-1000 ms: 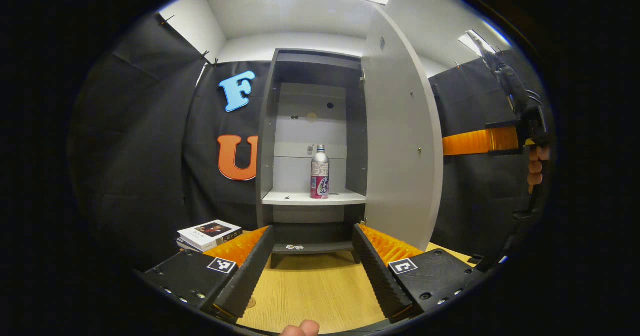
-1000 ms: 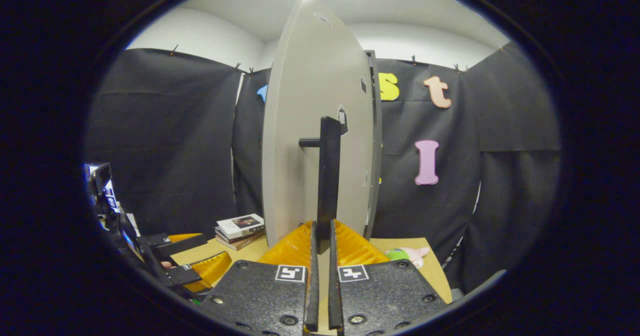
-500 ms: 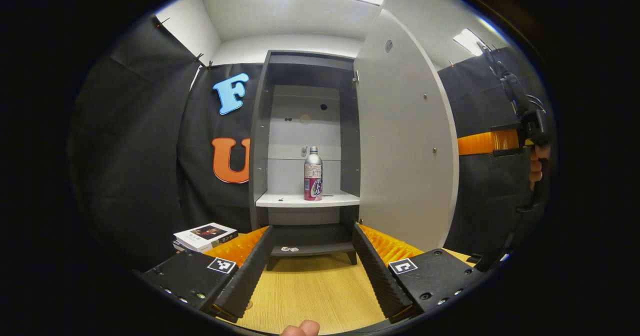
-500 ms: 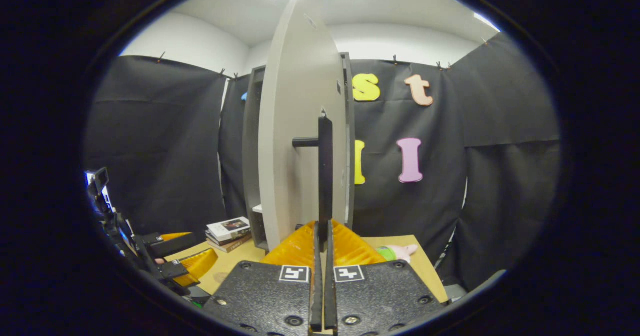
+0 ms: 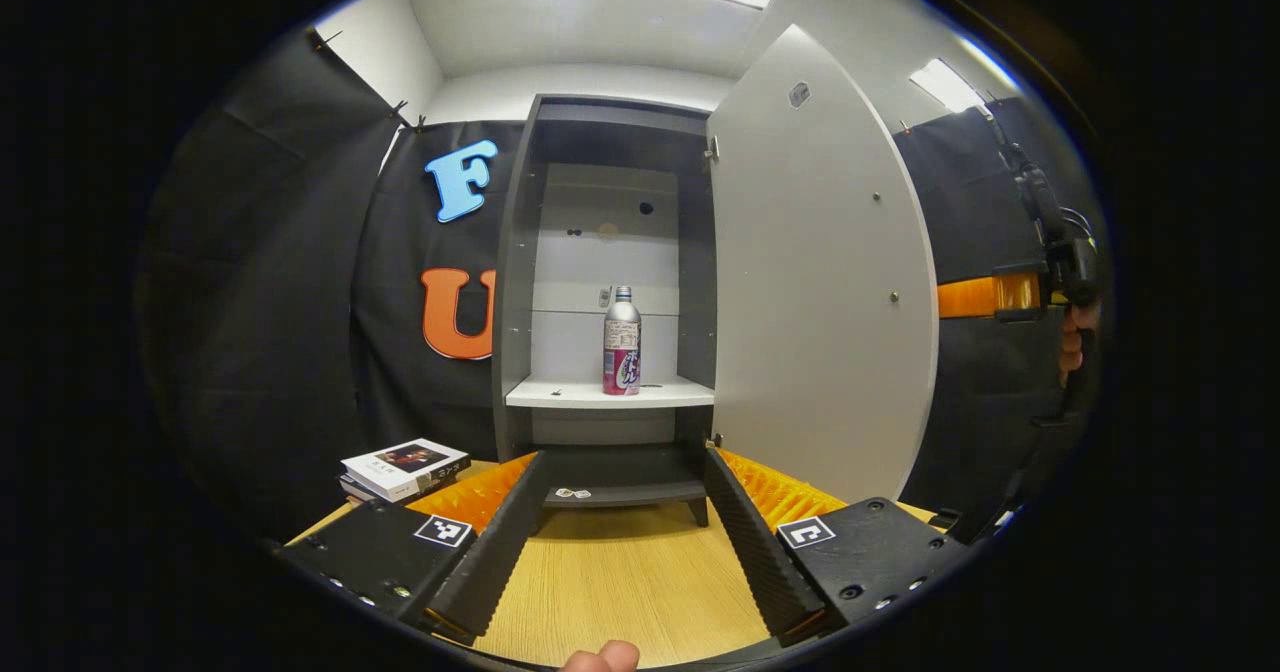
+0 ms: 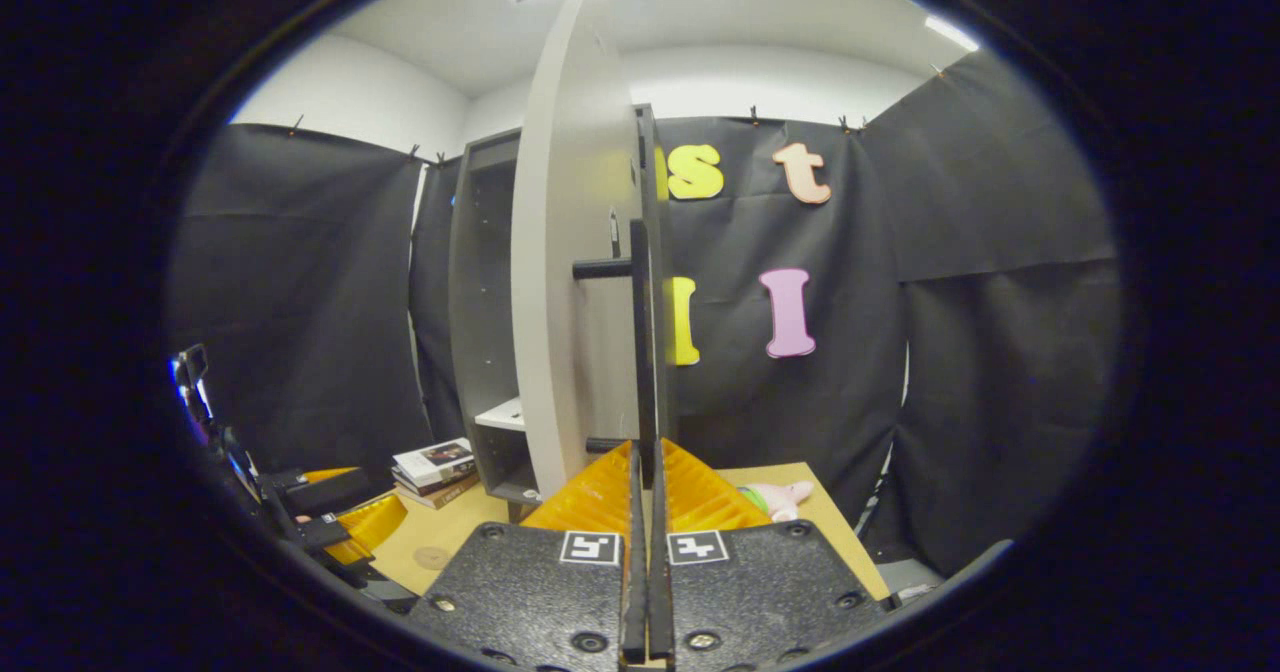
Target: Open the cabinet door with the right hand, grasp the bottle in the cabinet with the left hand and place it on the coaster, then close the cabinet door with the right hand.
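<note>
The grey cabinet point(image 5: 520, 252) stands open, and a silver bottle with a red label point(image 5: 621, 342) is upright on its white shelf. My left gripper point(image 5: 626, 455) is open above the wooden table, well short of the bottle, with nothing between its fingers. The cabinet door point(image 5: 820, 282) is swung out to the right. In the right gripper view that door point(image 6: 560, 282) is seen edge-on, and my right gripper point(image 6: 646, 452) is shut on its black bar handle point(image 6: 640, 342). A round coaster point(image 6: 432, 558) lies on the table at lower left.
A stack of books point(image 5: 405, 462) lies left of the cabinet on the table point(image 5: 620, 582). A plush toy point(image 6: 778, 497) rests near the table's right edge. The far right gripper point(image 5: 985, 295) and the hand holding it point(image 5: 1075, 337) are beyond the door.
The door has swung wider open, drawn by the right gripper on its handle. The cabinet's inside shows more fully. The left gripper has stayed open, shifting only slightly.
</note>
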Available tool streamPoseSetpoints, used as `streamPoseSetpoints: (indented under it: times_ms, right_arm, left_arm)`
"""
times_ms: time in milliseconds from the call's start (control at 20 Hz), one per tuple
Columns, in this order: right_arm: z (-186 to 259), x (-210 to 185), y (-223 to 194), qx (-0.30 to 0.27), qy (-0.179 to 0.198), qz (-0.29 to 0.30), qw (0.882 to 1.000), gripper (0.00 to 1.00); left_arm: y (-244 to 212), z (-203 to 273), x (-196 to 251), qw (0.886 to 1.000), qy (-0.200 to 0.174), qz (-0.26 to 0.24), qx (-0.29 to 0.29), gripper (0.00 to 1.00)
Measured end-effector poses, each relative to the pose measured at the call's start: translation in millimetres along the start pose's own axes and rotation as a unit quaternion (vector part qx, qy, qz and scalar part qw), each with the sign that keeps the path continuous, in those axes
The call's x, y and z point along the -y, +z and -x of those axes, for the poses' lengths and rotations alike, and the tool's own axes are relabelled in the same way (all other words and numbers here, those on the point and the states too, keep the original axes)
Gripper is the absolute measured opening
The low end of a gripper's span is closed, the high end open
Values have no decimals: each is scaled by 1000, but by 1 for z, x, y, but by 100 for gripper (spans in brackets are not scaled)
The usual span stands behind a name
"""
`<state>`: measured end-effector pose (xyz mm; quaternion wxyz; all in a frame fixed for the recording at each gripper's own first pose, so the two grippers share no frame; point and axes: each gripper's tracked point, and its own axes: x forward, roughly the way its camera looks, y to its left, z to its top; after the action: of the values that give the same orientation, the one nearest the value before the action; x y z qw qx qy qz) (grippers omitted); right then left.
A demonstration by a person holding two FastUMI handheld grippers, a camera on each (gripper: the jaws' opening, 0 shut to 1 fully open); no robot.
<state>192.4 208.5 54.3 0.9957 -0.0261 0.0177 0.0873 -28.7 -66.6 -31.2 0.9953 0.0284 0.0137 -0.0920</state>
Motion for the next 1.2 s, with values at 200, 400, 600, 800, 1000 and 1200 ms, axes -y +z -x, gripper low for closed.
streamPoseSetpoints:
  times_ms: [200,400,600,800,1000,1200]
  right_arm:
    - [-4,8,1,5,-26,-12,1000,4]
    - [-1,11,1,3,-48,-27,999,5]
    - [-9,21,6,15,-56,-12,998,46]
    - [-16,14,7,23,-43,-33,998,52]
    - [-20,8,10,27,-32,-58,997,53]
    - [-18,9,8,18,-38,-62,997,53]
  left_arm:
    - [0,-4,-7,1000,14,-7,1,95]
    - [6,-17,-11,1000,20,-21,8,95]
    - [14,-48,-12,999,21,-42,13,95]
    - [23,-108,-10,999,9,-49,19,94]
    - [37,-189,-12,999,7,-42,31,96]
    - [39,-260,-8,997,3,-64,35,96]
